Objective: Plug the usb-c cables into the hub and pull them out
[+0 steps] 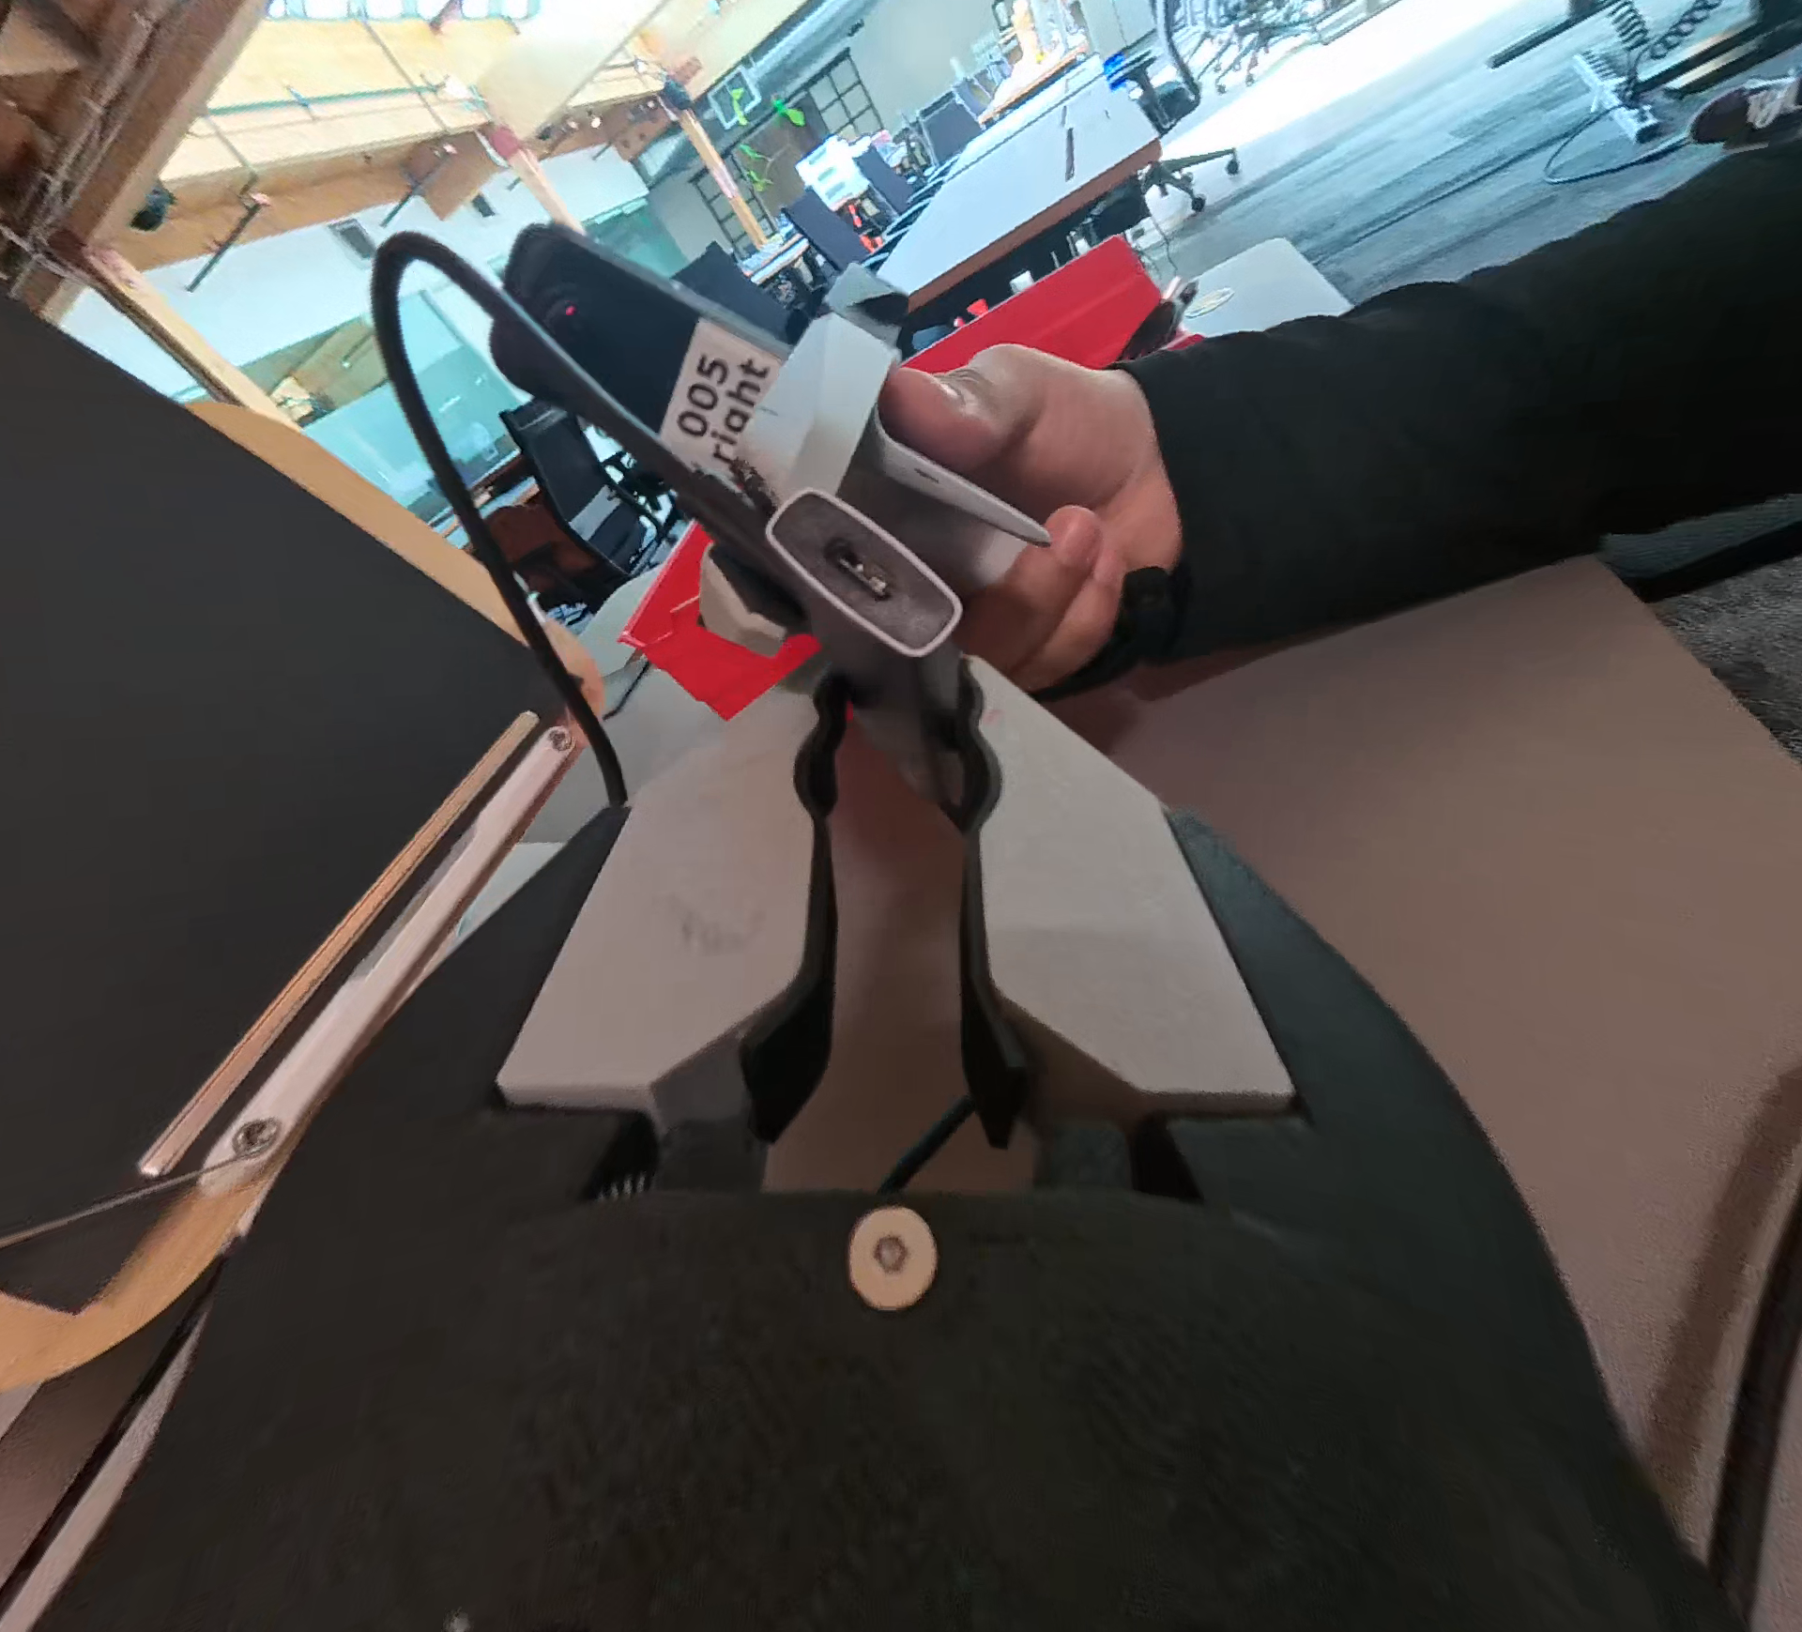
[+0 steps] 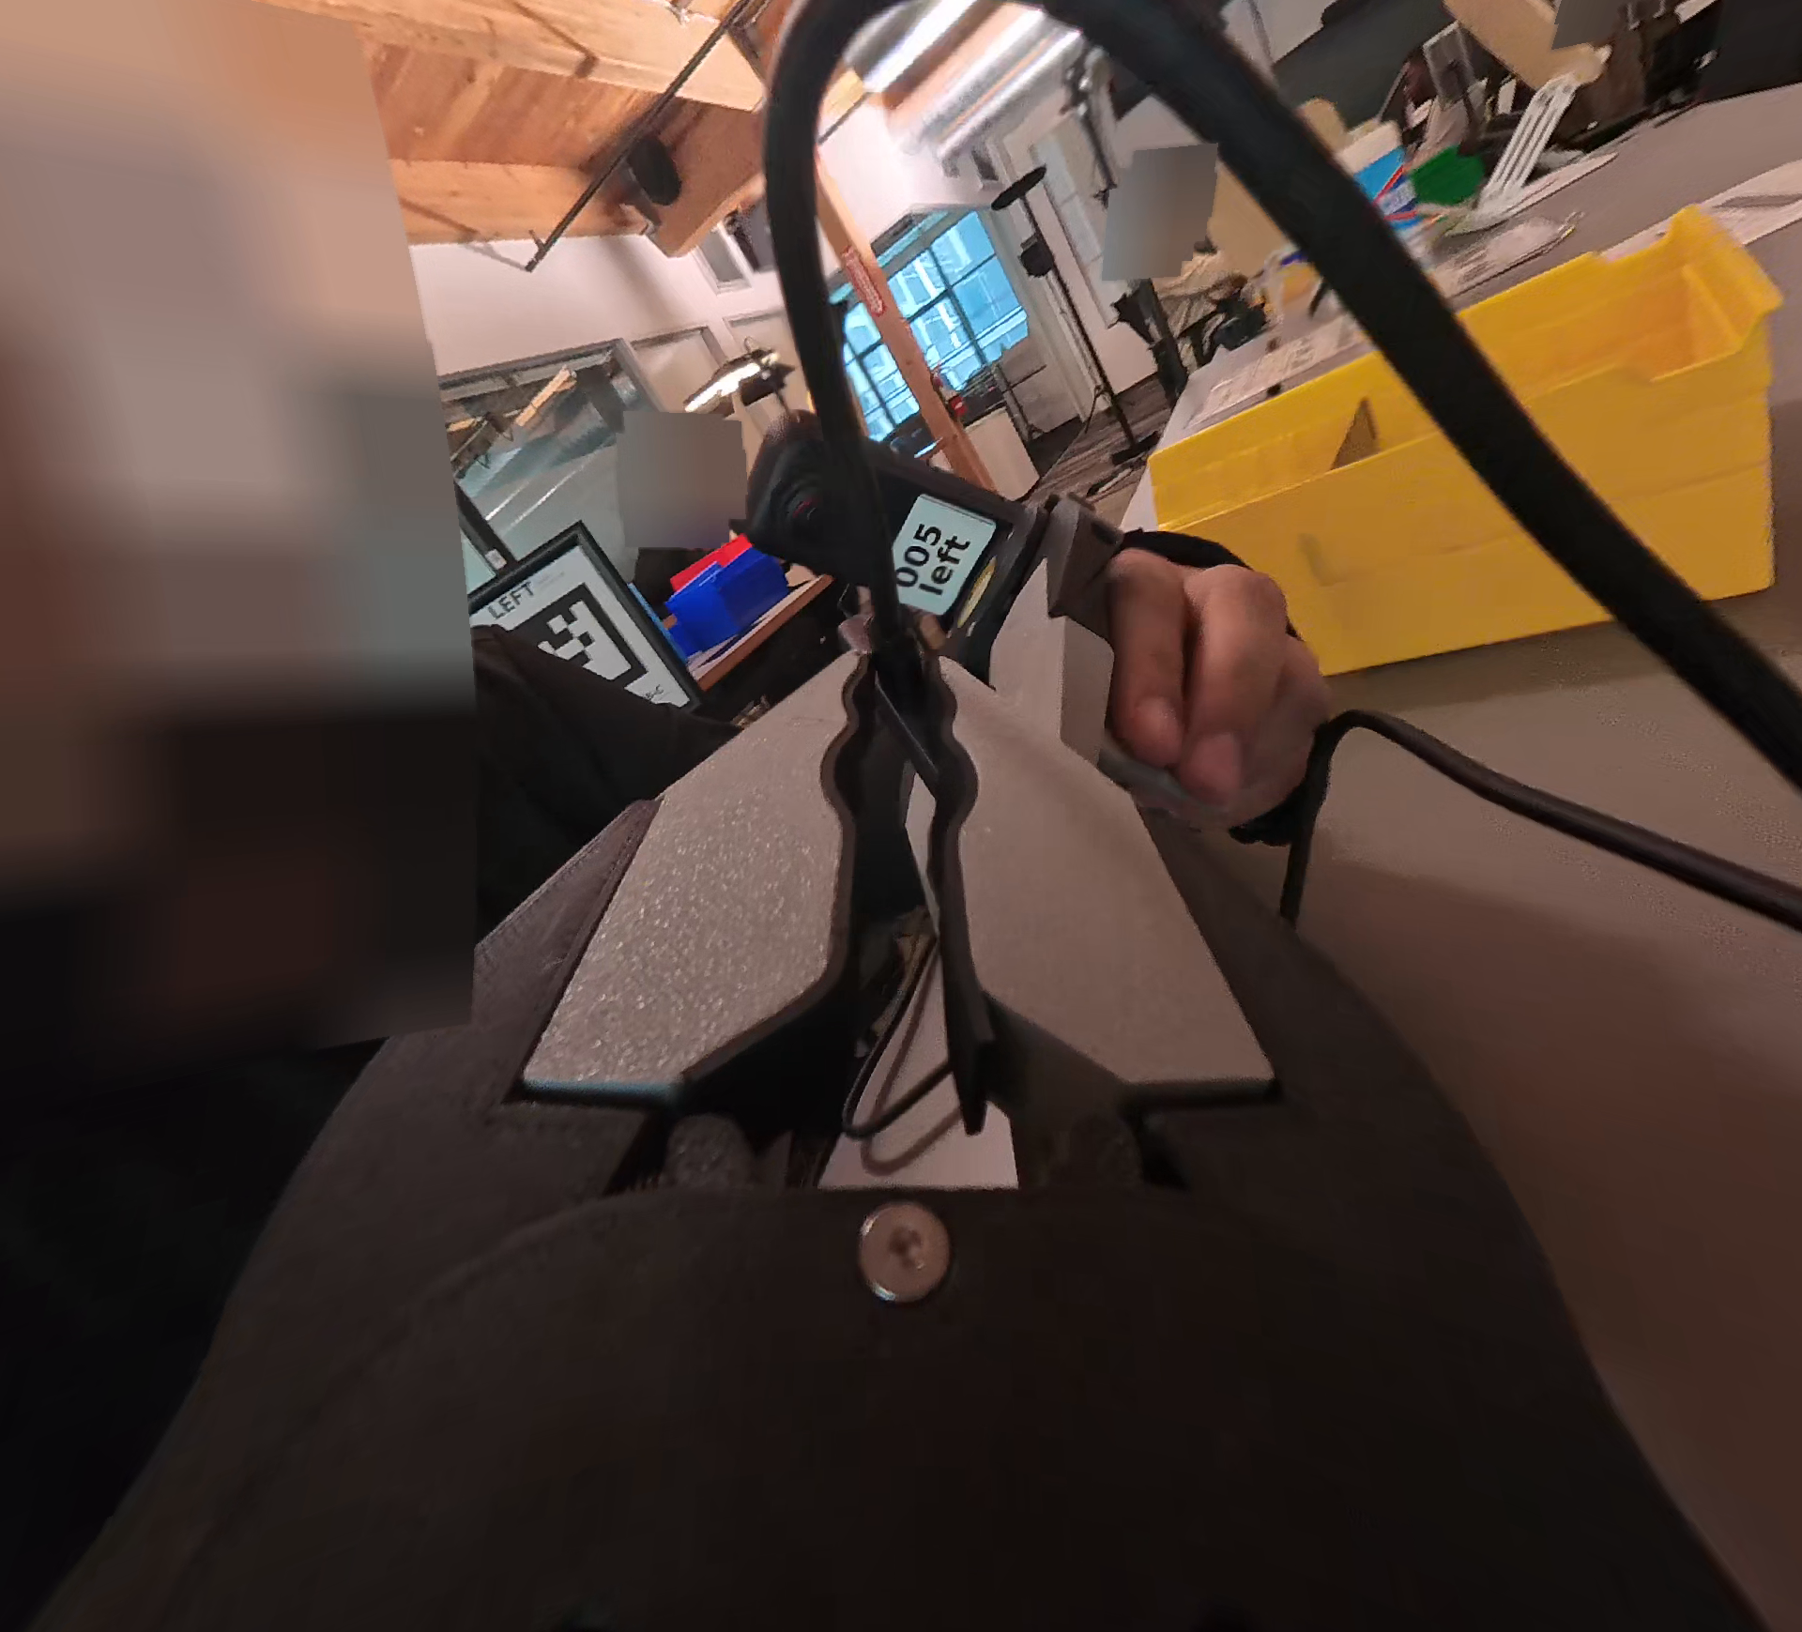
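In the left wrist view my left gripper [image 1: 897,708] is shut on a grey metal hub [image 1: 863,586] and holds it above the table. The hub's near end faces the camera and its port is empty. Its far end is hidden. The right gripper's labelled body [image 1: 722,405] sits just behind the hub, held by a hand [image 1: 1034,493]. In the right wrist view my right gripper [image 2: 902,698] is shut on the plug end of a black usb-c cable [image 2: 1268,152], which loops up and over to the right. I cannot tell whether the plug is in the hub.
A grey table [image 1: 1414,805] lies below. A black panel [image 1: 195,659] stands close at the left. A red bin [image 1: 1024,327] is behind the grippers. A yellow bin [image 2: 1511,493] sits on the table at the right, with a thin black cable [image 2: 1560,815] in front of it. My right fingertips sit around 6 cm from my left ones.
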The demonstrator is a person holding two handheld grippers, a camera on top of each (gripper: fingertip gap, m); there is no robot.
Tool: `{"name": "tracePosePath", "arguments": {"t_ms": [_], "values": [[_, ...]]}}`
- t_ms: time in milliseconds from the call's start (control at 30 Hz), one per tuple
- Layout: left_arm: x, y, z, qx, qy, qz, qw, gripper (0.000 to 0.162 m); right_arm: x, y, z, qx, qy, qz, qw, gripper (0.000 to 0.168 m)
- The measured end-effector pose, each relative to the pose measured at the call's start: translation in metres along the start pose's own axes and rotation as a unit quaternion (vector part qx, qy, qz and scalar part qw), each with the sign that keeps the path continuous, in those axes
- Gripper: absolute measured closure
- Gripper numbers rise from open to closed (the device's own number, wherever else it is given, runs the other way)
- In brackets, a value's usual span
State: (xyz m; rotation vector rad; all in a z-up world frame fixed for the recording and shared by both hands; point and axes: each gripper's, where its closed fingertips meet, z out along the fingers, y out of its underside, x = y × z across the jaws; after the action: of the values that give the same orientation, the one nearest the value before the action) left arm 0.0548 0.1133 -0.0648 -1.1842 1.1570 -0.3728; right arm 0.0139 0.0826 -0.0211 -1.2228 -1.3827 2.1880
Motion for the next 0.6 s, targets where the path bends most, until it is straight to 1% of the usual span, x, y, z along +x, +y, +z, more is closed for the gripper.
{"name": "tracePosePath", "arguments": {"t_ms": [67, 133, 233, 267, 367, 467, 533, 600], "values": [[-0.009, 0.006, 0.001, -0.02, -0.016, -0.012, 1.0, 0.144, 0.004, -0.004, -0.004, 0.011, 0.02, -0.01, 1.0, 0.161], [-0.026, 0.014, -0.001, -0.044, -0.064, -0.003, 0.997, 0.146, 0.011, -0.012, -0.01, 0.032, 0.048, -0.021, 0.998, 0.161], [-0.051, 0.029, -0.008, -0.101, -0.147, 0.056, 0.982, 0.154, 0.026, -0.02, -0.023, 0.05, 0.109, -0.032, 0.992, 0.16], [-0.058, 0.035, -0.011, -0.131, -0.173, 0.095, 0.972, 0.154, 0.032, -0.017, -0.025, 0.041, 0.131, -0.032, 0.99, 0.159], [-0.073, 0.051, -0.02, -0.22, -0.232, 0.226, 0.92, 0.154, 0.05, -0.004, -0.026, 0.002, 0.177, -0.018, 0.984, 0.158], [-0.085, 0.054, -0.027, -0.26, -0.266, 0.31, 0.875, 0.155, 0.06, 0.002, -0.026, -0.002, 0.192, 0.009, 0.981, 0.158], [-0.088, 0.054, -0.028, -0.27, -0.279, 0.331, 0.86, 0.154, 0.061, 0.002, -0.026, 0.009, 0.188, 0.021, 0.982, 0.159], [-0.09, 0.055, -0.027, -0.272, -0.289, 0.337, 0.854, 0.155, 0.062, 0.0, -0.026, 0.021, 0.184, 0.025, 0.982, 0.159]]}}
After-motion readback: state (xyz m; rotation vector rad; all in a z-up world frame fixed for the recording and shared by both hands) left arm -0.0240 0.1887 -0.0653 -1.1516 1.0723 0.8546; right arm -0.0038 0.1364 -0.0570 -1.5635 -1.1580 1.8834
